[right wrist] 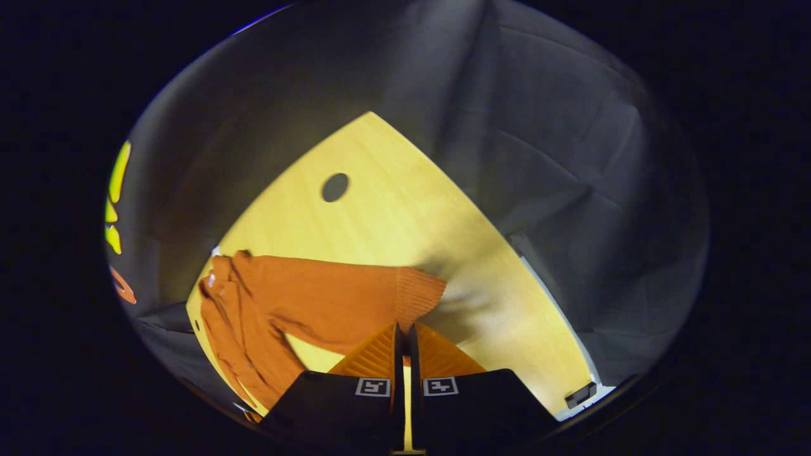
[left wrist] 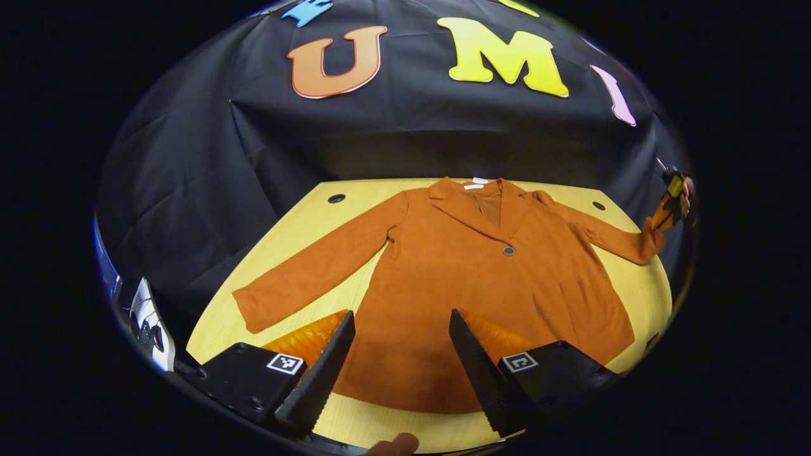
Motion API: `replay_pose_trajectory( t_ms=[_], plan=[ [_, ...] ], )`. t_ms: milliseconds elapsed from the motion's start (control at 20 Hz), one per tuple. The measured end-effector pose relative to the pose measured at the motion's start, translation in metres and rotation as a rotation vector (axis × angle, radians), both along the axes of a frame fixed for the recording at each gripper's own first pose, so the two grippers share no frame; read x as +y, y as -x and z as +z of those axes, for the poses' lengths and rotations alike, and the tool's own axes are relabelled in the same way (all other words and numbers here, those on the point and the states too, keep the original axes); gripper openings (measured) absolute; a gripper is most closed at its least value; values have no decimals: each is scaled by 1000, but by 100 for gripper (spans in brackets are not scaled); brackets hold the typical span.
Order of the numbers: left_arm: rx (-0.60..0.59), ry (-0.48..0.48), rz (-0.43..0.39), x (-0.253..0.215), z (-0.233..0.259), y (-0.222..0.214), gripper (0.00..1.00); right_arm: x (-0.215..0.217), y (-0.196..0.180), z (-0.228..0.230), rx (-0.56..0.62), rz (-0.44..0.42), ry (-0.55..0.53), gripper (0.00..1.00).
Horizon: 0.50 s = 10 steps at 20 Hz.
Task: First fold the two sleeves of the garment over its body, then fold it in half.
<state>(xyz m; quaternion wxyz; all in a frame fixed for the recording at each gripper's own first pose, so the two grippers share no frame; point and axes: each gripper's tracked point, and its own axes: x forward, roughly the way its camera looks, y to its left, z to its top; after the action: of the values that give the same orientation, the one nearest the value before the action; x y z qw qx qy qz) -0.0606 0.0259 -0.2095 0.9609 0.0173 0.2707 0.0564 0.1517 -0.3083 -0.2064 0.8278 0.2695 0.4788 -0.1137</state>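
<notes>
A rust-orange jacket [left wrist: 456,285] lies face up on the yellow wooden table [left wrist: 304,218], collar toward the far wall. One sleeve [left wrist: 310,269] stretches flat out to the left. My left gripper [left wrist: 400,316] hovers open above the jacket's lower hem, with nothing between its fingers. Far to the right, the right gripper [left wrist: 673,196] holds the other sleeve's cuff [left wrist: 649,244] raised off the table. In the right gripper view, my right gripper [right wrist: 404,328] is shut on that ribbed cuff [right wrist: 418,291], and the sleeve [right wrist: 317,297] runs away to the left toward the bunched body.
Round dark holes [left wrist: 336,198] [left wrist: 598,205] [right wrist: 335,187] mark the table's far corners. Black cloth walls surround the table closely. A white device [left wrist: 149,323] sits off the table's left edge. A fingertip [left wrist: 396,443] shows at the near edge.
</notes>
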Motion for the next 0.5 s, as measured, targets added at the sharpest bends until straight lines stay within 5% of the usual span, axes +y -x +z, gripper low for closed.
replay_pose_trajectory(
  t_ms=[300, 500],
  plan=[
    [-8, 121, 3, 43, -12, 6, 98, 127, -34, 87, -179, 104, -91, 4],
    [-8, 119, -20, 73, -18, 8, 98, 212, -51, 129, -273, 203, -78, 4]
  ],
)
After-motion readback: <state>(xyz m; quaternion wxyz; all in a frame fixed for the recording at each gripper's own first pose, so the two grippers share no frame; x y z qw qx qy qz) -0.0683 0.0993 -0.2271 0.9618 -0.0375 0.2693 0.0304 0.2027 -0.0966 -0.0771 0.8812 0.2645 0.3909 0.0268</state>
